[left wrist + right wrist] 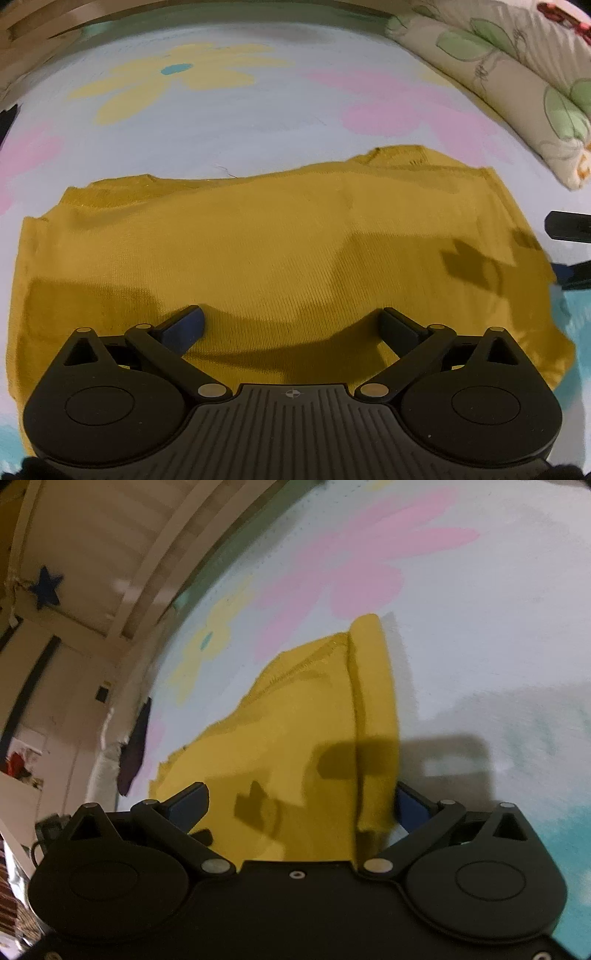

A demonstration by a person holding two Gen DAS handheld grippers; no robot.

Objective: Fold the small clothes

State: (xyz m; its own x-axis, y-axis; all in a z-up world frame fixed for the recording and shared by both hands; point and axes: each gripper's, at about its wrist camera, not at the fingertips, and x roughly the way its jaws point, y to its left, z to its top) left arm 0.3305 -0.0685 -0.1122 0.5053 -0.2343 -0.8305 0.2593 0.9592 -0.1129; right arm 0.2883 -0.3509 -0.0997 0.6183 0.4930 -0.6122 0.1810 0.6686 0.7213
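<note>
Left wrist view: left gripper (293, 325) spread wide, gripping nothing, above a mustard garment (280, 258).
Right gripper (301, 805) is also wide open, straddling the garment's folded edge on a floral bedsheet (258, 118).

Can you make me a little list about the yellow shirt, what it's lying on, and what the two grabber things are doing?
garment: mustard-yellow knit garment, partly folded
lying on: flowered bedsheet, pale with pink and yellow flowers
nearby: floral pillow at the far right of the bed
left hand-held gripper: jaws wide open, over the garment's near part, holding nothing
right hand-held gripper: jaws open, straddling the garment's folded side edge, not closed on it
fold: one side strip turned over along the right edge
</note>
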